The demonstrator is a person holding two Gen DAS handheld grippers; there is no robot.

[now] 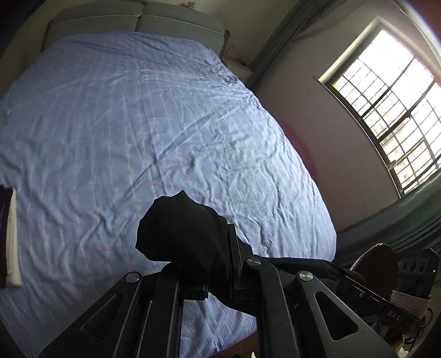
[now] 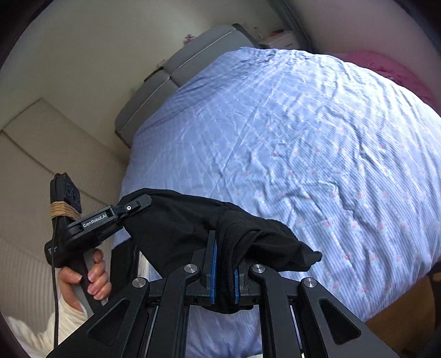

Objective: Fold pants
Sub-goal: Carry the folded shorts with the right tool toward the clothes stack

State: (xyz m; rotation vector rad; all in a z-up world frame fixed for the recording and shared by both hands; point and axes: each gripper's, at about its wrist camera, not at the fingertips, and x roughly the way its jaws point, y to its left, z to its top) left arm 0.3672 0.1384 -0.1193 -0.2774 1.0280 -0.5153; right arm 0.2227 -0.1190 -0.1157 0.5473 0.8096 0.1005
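Observation:
The black pants point(image 1: 182, 228) hang between both grippers above the near edge of the bed. My left gripper point(image 1: 217, 264) is shut on a bunched black edge of the pants; the cloth covers its left finger. My right gripper point(image 2: 223, 272) is shut on another part of the pants point(image 2: 193, 228), with cloth pinched between its blue pads point(image 2: 212, 271). In the right wrist view the left gripper point(image 2: 132, 206) shows at the left, held by a hand, with cloth stretched from it to the right gripper. The rest of the pants hangs out of view.
A bed with a light blue patterned sheet point(image 1: 143, 132) fills both views, with a grey headboard point(image 1: 135, 19) at the far end. A window point(image 1: 391, 110) is on the right wall. A folded dark and white stack point(image 1: 8, 234) lies at the bed's left edge. Pink cloth point(image 2: 386, 68) lies beyond the bed.

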